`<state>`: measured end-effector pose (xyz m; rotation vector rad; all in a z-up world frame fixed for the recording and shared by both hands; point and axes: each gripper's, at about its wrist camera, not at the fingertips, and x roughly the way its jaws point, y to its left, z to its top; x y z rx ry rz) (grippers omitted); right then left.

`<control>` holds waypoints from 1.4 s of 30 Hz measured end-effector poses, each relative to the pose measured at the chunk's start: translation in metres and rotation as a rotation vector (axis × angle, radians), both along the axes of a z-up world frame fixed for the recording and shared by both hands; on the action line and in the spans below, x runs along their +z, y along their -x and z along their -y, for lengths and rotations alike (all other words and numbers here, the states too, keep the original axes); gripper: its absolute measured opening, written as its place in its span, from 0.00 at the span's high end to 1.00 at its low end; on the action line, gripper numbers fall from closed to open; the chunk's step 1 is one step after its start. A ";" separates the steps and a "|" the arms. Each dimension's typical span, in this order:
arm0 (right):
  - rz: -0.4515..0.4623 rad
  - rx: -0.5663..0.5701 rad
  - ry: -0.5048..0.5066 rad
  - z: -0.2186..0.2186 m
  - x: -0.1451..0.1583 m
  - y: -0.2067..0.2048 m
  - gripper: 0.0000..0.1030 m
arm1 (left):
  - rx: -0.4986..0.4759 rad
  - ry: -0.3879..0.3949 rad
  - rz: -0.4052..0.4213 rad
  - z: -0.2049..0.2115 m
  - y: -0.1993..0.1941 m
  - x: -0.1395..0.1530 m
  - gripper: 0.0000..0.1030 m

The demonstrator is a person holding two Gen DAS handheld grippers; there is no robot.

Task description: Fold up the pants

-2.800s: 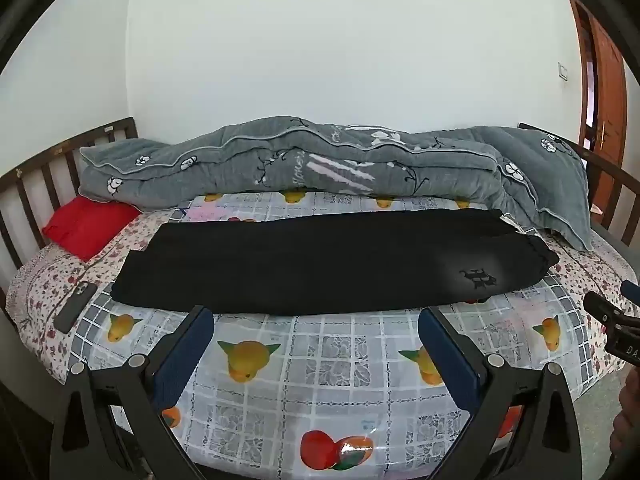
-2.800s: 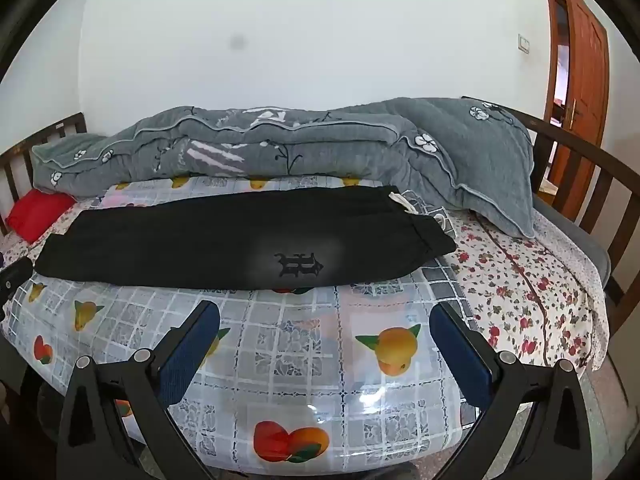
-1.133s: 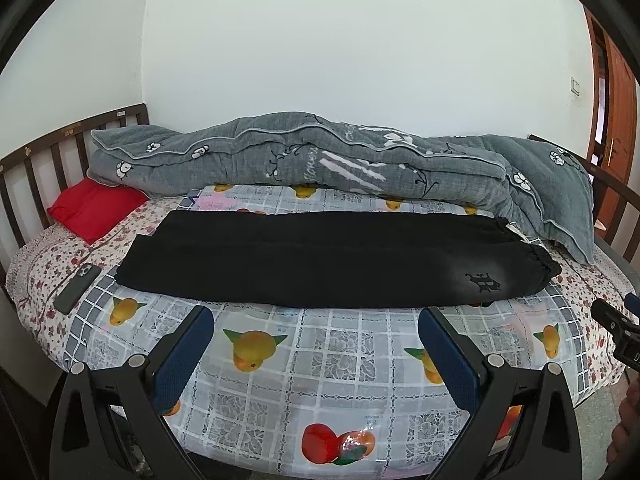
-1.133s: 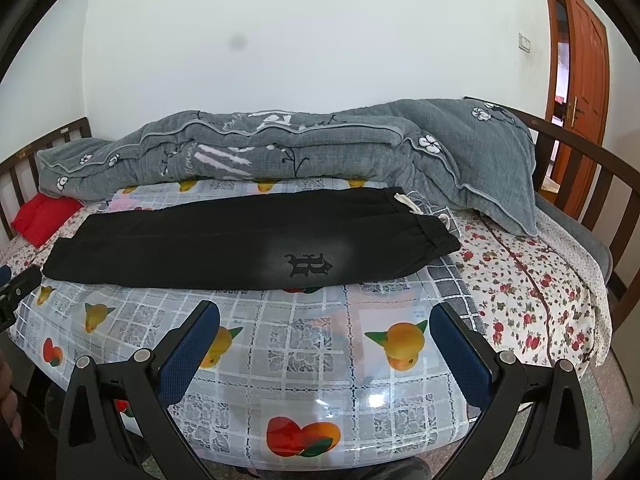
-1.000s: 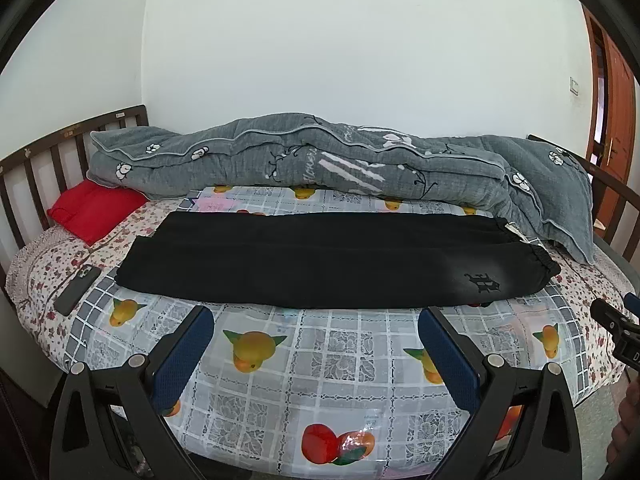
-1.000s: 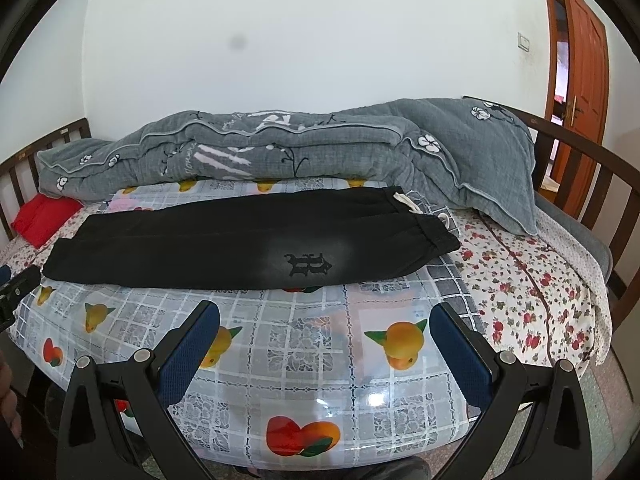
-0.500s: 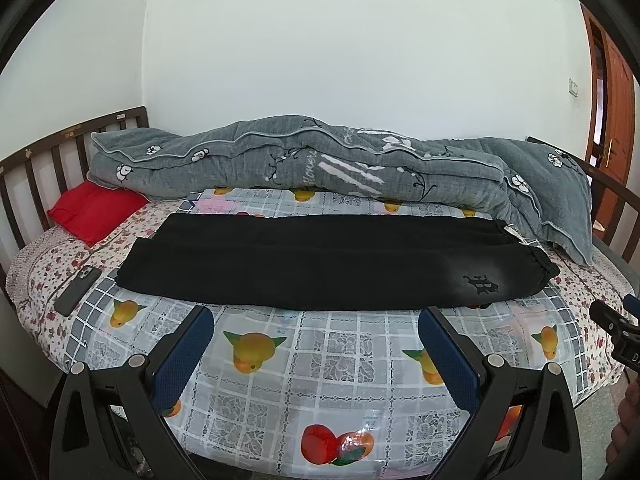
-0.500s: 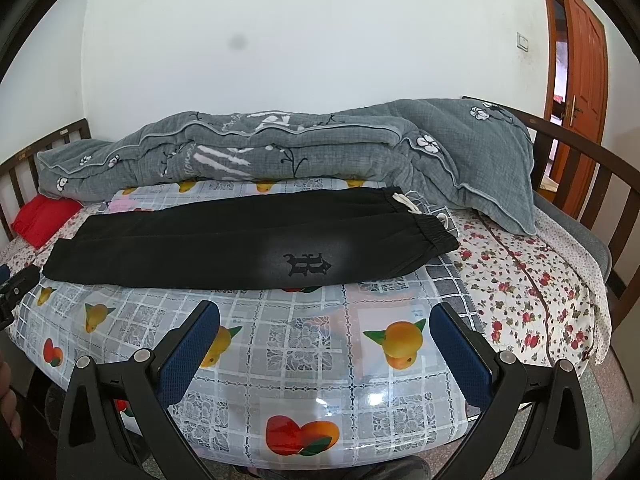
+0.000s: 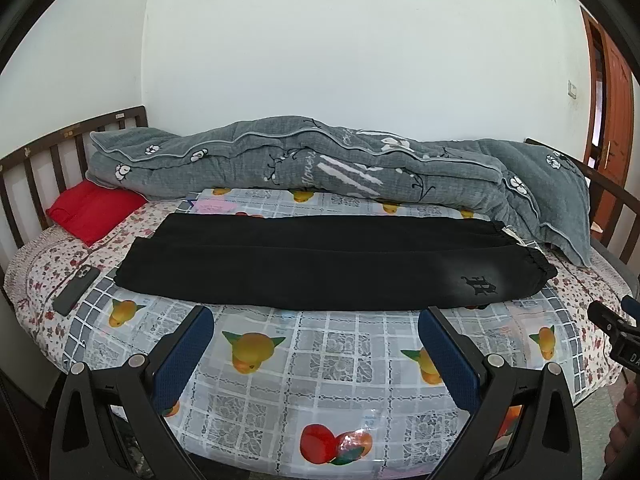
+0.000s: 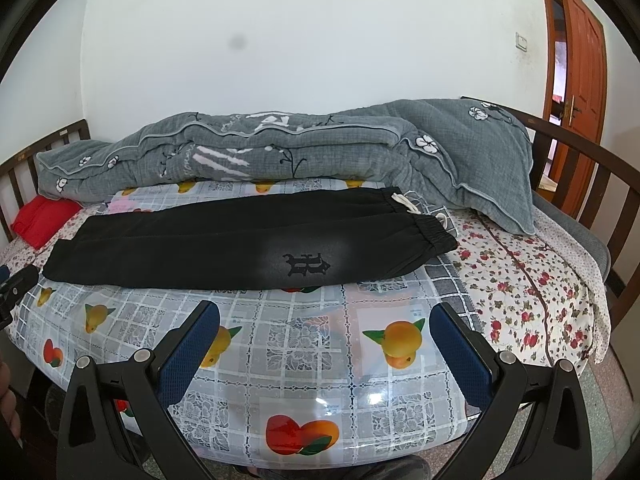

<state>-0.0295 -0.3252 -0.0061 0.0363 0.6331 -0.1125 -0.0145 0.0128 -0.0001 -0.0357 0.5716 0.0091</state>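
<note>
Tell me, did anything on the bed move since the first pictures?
Only the cameras moved: both grippers pulled back and rose a little, so the bed looks slightly farther away. Nothing was grabbed or let go. The left gripper and right gripper stay open and empty. The black pants still lie flat on the fruit-print cover, in front of the grey quilt.

Plain white wall behind the bed, a dark smudge on it in the right wrist view. Dark wooden slatted rail at one end, another rail at the other. Orange-brown wooden door at far right, light switch beside it. Tiled floor below. Even, soft light.
</note>
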 end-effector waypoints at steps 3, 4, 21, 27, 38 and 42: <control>0.001 0.000 -0.001 0.001 0.000 0.001 0.00 | -0.002 -0.001 0.000 0.001 0.000 0.000 0.00; 0.001 0.001 -0.002 0.001 0.000 0.001 0.00 | -0.001 0.000 0.000 0.001 0.000 0.000 0.00; 0.028 -0.002 0.005 -0.007 -0.006 -0.022 0.00 | 0.020 0.056 -0.061 -0.023 -0.040 -0.025 0.00; -0.007 0.032 -0.028 0.000 -0.032 -0.058 0.03 | 0.034 0.102 -0.137 -0.049 -0.080 -0.063 0.01; -0.126 -0.034 -0.095 0.049 -0.113 -0.126 0.35 | 0.119 0.251 -0.256 -0.126 -0.141 -0.141 0.20; -0.147 -0.068 -0.162 0.074 -0.134 -0.137 0.37 | 0.195 0.300 -0.275 -0.154 -0.153 -0.160 0.26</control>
